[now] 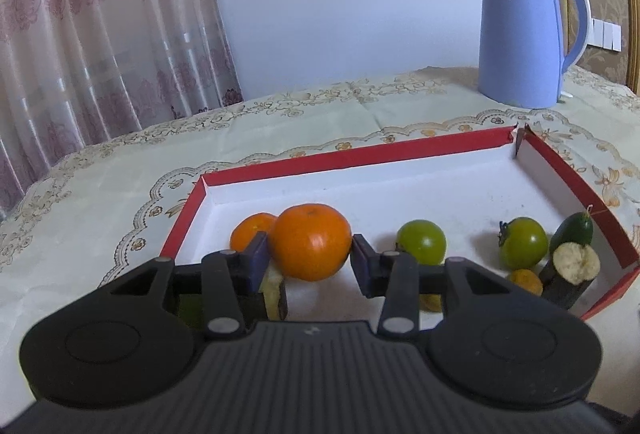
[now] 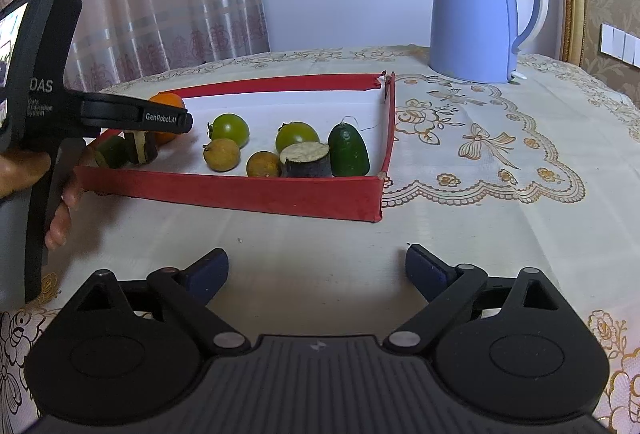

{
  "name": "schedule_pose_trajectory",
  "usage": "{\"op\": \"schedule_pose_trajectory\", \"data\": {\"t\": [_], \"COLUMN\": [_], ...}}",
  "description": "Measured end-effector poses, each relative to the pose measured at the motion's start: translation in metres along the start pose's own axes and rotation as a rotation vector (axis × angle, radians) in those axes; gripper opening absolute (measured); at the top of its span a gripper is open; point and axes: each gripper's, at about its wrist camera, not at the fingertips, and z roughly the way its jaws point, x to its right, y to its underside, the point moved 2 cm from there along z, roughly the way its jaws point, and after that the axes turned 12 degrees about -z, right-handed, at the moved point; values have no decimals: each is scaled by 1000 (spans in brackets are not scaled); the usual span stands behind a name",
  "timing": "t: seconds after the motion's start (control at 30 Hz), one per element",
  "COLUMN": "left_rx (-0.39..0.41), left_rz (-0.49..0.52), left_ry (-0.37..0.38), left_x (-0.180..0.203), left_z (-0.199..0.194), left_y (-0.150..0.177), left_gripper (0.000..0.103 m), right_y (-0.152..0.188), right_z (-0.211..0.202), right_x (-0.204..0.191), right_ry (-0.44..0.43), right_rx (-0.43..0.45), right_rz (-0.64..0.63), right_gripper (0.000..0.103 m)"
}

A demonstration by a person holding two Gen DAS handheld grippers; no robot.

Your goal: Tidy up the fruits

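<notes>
Gripping orange (image 1: 310, 242) | left gripper (image 1: 310, 260) over tray (image 1: 352, 156); right gripper (image 2: 316, 270) spread

white lettering on the left claw (image 2: 176, 122) in the right wrist view: "genrobot.ai" along its black arm, just over the red tray (image 2: 240, 190). back on its handle body, "das", and under that small print, "data acquisition system". faint mark on the blue kettle (image 2: 476, 14), unreadable.
</notes>
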Motion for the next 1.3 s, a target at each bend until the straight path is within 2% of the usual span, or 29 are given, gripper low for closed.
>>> {"op": "schedule_pose_trajectory", "data": {"t": [0.1, 0.23, 0.57, 0.8, 1.0, 1.17, 1.3], "left_rx": [-3, 7, 9, -7, -20, -21, -25], "left_rz": [-35, -36, -15, -48, -95, -114, -138], "left_ry": [21, 22, 16, 10, 23, 21, 30], "left_x": [-4, -3, 0, -9, -19, -26, -34], "left_z": [-9, -14, -19, -30, -52, -72, -89], "left_y": [3, 7, 14, 16, 20, 25, 31], "left_gripper": [42, 76, 78, 86, 94, 97, 100], "right_y": [0, 0, 0, 0, -1, -1, -1], "right_z": [0, 0, 0, 0, 2, 3, -2], "right_x": [0, 0, -1, -2, -5, -8, -8], "right_ry": [0, 1, 3, 11, 25, 40, 96], "right_rx": [0, -2, -3, -9, -19, -28, -30], "right_rz": [0, -3, -7, -19, -40, -59, -10], "right_gripper": [96, 96, 96, 96, 96, 97, 100]}}
